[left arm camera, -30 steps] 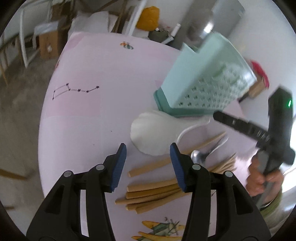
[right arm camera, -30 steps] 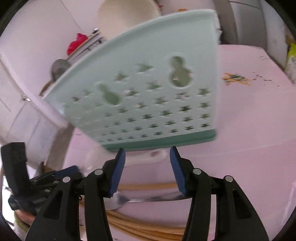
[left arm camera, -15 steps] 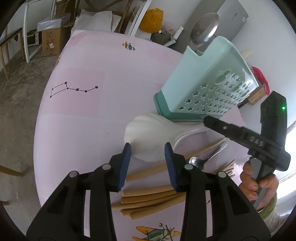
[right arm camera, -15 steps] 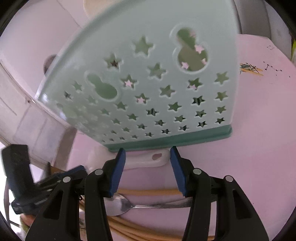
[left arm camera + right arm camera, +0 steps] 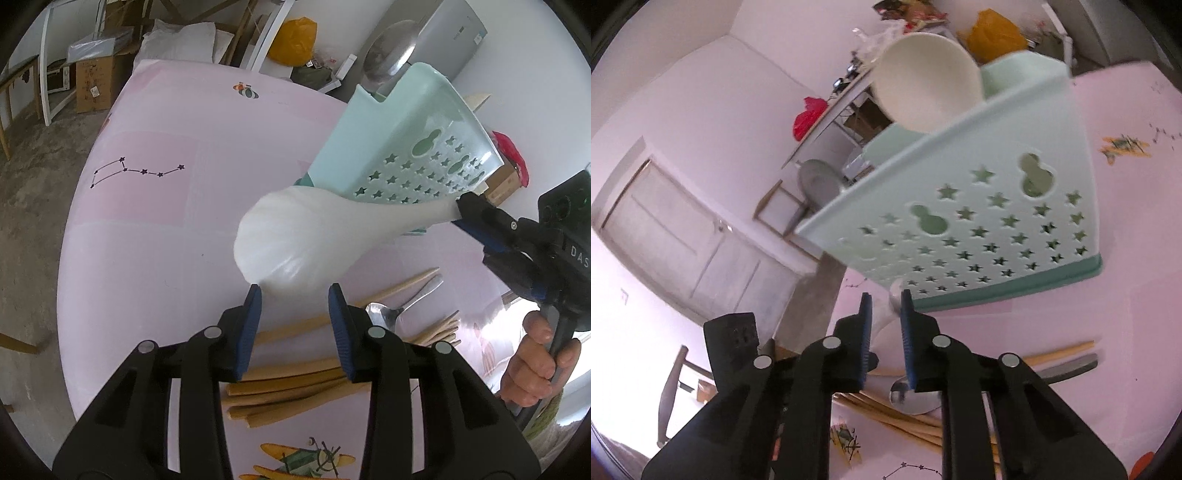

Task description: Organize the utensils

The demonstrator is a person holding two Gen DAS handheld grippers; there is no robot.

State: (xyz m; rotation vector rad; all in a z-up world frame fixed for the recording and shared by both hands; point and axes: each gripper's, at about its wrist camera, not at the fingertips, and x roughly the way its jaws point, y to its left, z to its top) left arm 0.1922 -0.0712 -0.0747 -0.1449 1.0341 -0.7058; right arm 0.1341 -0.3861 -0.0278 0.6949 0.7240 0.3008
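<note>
Now the right gripper [image 5: 885,306] is closing, its pads already pinching the handle of the white rice paddle [image 5: 306,236], lifted above the pink table [image 5: 155,229] beside the mint utensil holder [image 5: 410,147]. Meanwhile the left gripper [image 5: 294,295] hovers partly parted, grasping nothing, over wooden chopsticks [image 5: 291,384].

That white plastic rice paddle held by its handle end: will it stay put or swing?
The white plastic rice paddle looks rigid, holding its shape. The right gripper, closing, pinches only its narrow handle tip, so the broad head may droop or twist. Its glossy surface suggests it could slip.
</note>
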